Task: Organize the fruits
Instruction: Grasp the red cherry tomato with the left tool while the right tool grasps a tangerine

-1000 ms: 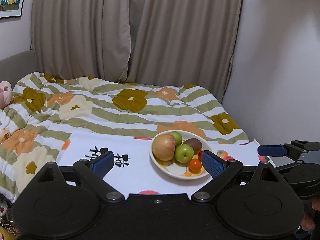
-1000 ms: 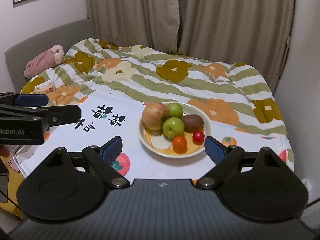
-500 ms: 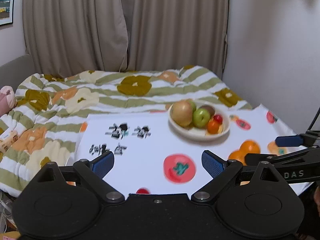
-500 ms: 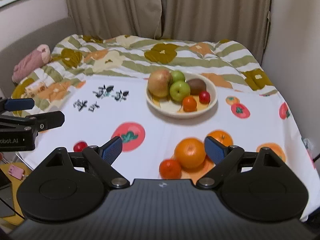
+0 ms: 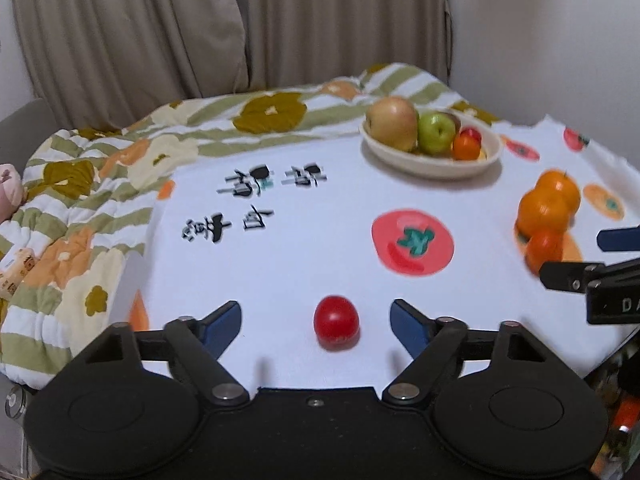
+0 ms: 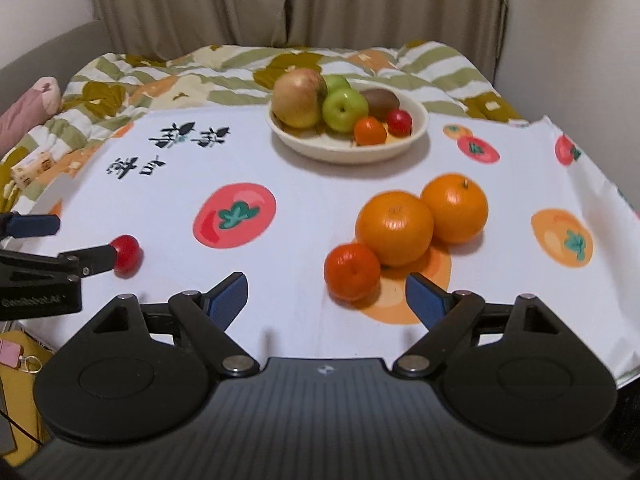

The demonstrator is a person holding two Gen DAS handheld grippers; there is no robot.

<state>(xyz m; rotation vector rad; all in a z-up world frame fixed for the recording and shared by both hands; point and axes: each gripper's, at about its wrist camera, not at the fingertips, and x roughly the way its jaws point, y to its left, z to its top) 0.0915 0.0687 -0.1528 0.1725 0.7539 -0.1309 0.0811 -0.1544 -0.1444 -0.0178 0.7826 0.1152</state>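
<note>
A cream bowl at the far side of the table holds a large apple, green apples, a kiwi, a small orange and a red tomato. Two oranges and a small mandarin lie on the white cloth. A loose red tomato lies near the front edge. My left gripper is open with the tomato between its fingers, not touching. My right gripper is open, and the mandarin sits just ahead between its fingers. The bowl also shows in the left wrist view.
The white tablecloth has printed fruit and black characters. A flowered quilt covers the bed behind and to the left. Curtains hang at the back, a wall stands on the right. The table's front edge is close below both grippers.
Both grippers have dropped lower and pulled back toward the table's front. The loose tomato now lies between the left fingers, and the mandarin lies just ahead of the right fingers.
</note>
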